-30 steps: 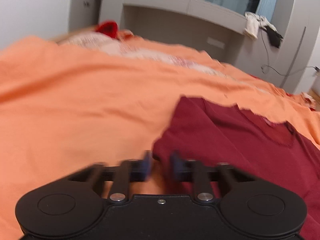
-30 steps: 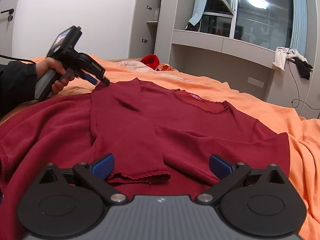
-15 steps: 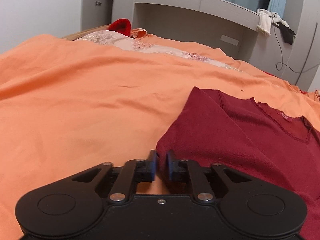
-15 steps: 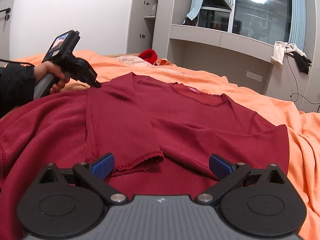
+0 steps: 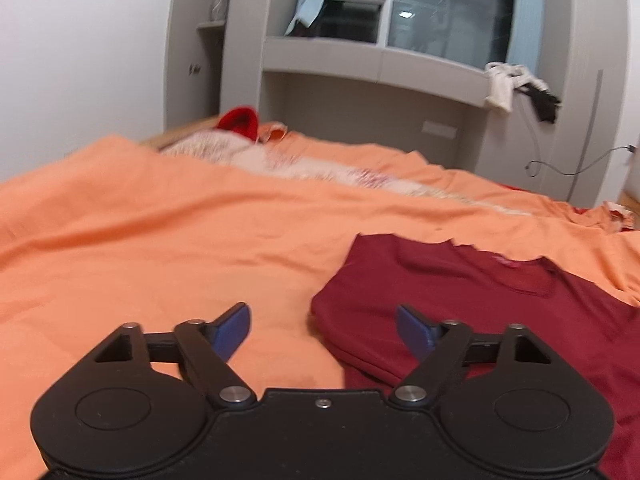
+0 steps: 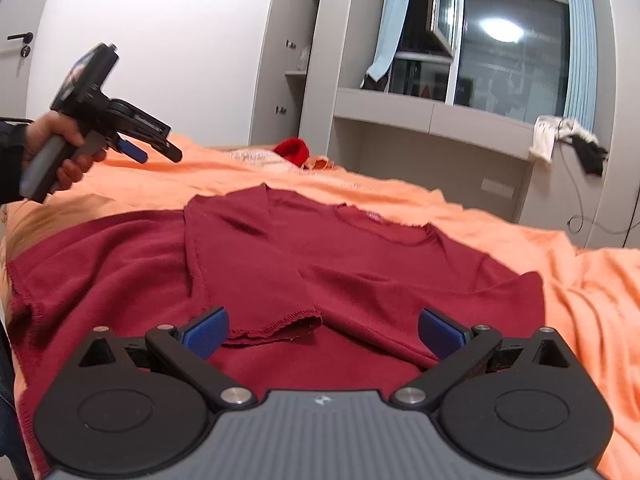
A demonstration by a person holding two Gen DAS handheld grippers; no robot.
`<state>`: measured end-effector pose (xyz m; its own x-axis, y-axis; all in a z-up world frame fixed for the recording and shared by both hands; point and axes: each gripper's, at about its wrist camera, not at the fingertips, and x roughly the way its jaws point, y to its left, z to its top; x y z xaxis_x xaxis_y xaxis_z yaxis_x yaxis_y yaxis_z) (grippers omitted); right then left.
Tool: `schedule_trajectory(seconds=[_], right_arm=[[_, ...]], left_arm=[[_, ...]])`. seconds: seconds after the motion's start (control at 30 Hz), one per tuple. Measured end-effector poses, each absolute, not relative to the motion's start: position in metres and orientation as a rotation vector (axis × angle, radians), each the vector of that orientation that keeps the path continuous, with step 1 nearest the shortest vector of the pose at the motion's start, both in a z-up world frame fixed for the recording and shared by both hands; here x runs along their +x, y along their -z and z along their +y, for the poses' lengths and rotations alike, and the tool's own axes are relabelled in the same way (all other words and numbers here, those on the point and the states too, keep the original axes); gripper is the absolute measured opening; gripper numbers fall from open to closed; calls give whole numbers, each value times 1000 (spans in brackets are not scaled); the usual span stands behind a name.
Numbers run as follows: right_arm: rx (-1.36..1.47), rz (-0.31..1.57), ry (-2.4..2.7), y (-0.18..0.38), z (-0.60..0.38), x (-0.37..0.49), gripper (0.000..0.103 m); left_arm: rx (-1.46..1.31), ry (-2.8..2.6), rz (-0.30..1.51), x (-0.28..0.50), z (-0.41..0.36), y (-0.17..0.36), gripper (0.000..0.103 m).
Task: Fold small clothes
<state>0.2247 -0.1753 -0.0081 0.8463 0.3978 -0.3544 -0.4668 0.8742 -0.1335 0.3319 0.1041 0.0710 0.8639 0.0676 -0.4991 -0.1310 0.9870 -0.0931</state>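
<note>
A dark red long-sleeved top [image 6: 360, 264] lies flat on the orange bedspread [image 6: 580, 272], both sleeves folded in over its chest. Its folded left shoulder corner shows in the left wrist view [image 5: 460, 300]. My left gripper [image 5: 322, 330] is open and empty, raised above that shoulder corner; it also shows in the right wrist view [image 6: 154, 152], held in a hand at the far left. My right gripper [image 6: 322, 330] is open and empty, hovering over the sleeve cuff [image 6: 276, 326] near the top's lower part.
A red item [image 6: 294, 150] and a pale patterned cloth [image 5: 248, 156] lie at the head of the bed. Grey built-in shelves and a window stand behind. A white cloth [image 6: 546, 138] and a dark one hang at the right, with a cable below.
My left gripper was shut on the top's shoulder fold; it has opened, let go and lifted up and away. My right gripper stays open and has barely moved.
</note>
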Motion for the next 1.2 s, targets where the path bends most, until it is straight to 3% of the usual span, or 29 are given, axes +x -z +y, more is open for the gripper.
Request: schedule_trajectory(seconds=[0.1, 0.3, 0.53, 0.83, 1.07, 1.2], right_arm=[[-214, 295, -447, 5, -178, 203, 103], [-269, 207, -451, 3, -175, 145, 103], [-407, 240, -484, 20, -161, 90, 103], [-850, 266, -360, 75, -120, 63, 103], [-1021, 256, -235, 108, -102, 74, 102], [-1059, 246, -220, 111, -100, 73, 86]], left_arm=[[-71, -77, 472, 294, 86, -83, 100], [-4, 84, 440, 219, 45, -81, 102], [134, 243, 443, 156, 13, -58, 102], [179, 228, 439, 120, 35, -54, 102], [176, 186, 449, 106, 56, -53, 102], [185, 174, 461, 105, 61, -53, 102]])
